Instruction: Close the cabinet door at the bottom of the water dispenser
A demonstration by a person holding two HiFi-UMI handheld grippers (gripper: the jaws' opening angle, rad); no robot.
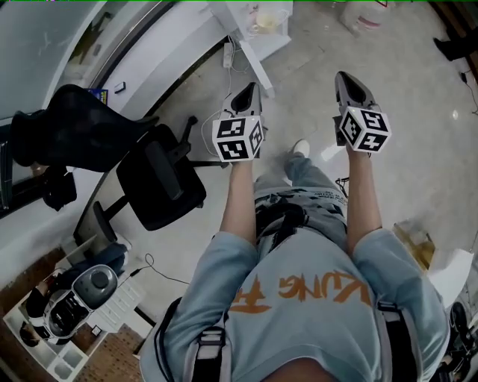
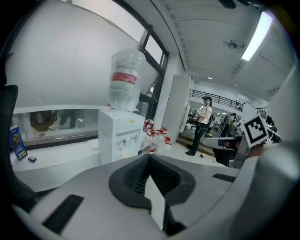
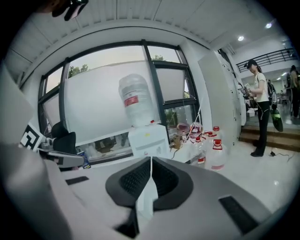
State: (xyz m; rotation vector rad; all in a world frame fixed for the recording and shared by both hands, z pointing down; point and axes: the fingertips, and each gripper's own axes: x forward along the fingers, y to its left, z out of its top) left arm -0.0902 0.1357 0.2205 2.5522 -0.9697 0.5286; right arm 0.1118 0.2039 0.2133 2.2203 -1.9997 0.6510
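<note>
The white water dispenser (image 2: 120,135) stands by the window wall with an upturned clear bottle (image 2: 126,78) on top. It also shows in the right gripper view, dispenser (image 3: 149,138) under bottle (image 3: 136,100). Both grippers' bodies hide its lower cabinet in those views. From above, the dispenser (image 1: 258,22) is at the top edge. A narrow white panel (image 1: 255,66) juts from its foot towards me, probably the open door. My left gripper (image 1: 249,89) and right gripper (image 1: 345,77) are held out side by side, short of the dispenser. Both are shut with nothing between the jaws.
A black office chair (image 1: 160,179) stands close on my left. Several red-capped water bottles (image 3: 215,149) sit on the floor right of the dispenser. A power strip (image 1: 228,54) lies by its base. A person (image 3: 258,108) stands far off to the right. A low shelf (image 1: 89,298) is behind me, to my left.
</note>
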